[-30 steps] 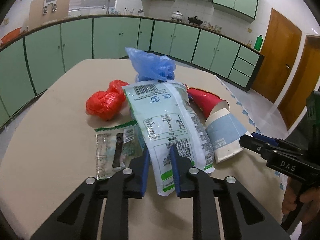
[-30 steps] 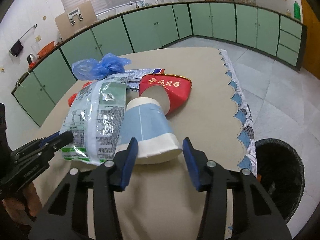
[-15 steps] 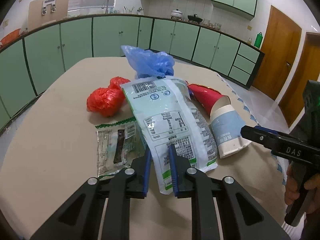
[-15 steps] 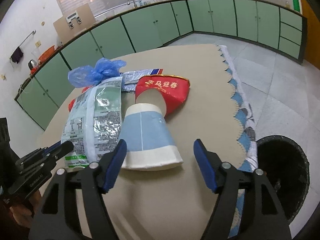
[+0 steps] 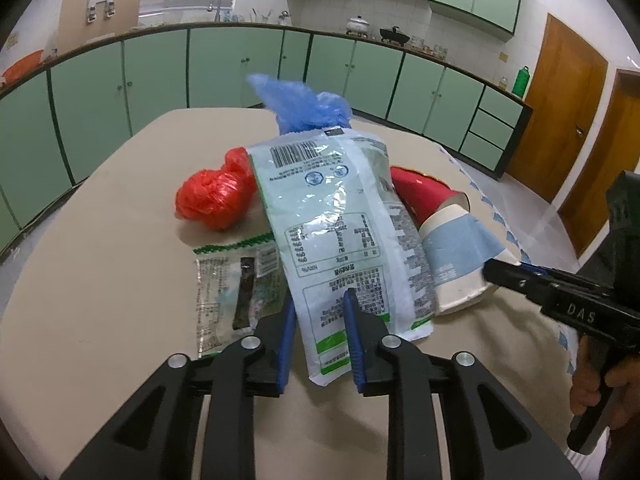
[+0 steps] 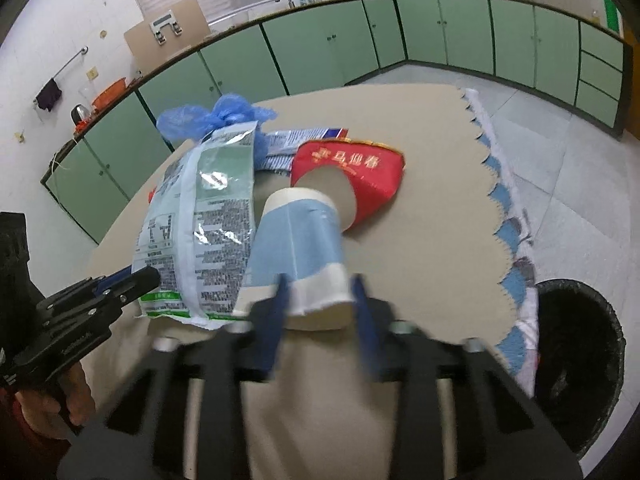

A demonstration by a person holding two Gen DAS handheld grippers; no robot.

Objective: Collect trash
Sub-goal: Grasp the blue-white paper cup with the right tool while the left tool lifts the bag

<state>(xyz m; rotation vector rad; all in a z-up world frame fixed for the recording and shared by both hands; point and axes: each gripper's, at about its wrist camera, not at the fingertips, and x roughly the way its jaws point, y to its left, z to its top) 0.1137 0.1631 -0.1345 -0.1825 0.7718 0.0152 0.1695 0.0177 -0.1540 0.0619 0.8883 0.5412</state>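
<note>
Currently engaged on two items at once, presumably to carry both to the bin in a single trip. Left gripper (image 5: 320, 322): clamped on the near end of the pale green snack bag (image 5: 340, 232), held by one corner so the rest of the bag rises clear of the surface (image 5: 100, 280) and of the litter beneath. Right gripper (image 6: 320, 304): jaws just closed in from wide, now pinched on the rim end of the blue and white paper cup (image 6: 298, 256), rim visibly squashed between the blue pads; cup lying on its side, open mouth toward the gripper. Red paper cup (image 6: 360, 176): also on its side, its mouth against the base of the blue cup, untouched. Red plastic bag (image 5: 216, 196), blue plastic bag (image 5: 308, 108) and clear wrapper (image 5: 236, 280): resting on the surface beside or under the snack bag, not yet collected. Waste bin (image 6: 576, 360): black-lined, on the floor just beyond the scalloped edge of the surface, to the right; interior dark, contents not discernible. Cups: nothing visible inside either. Judged early in the task, most litter outstanding.
</note>
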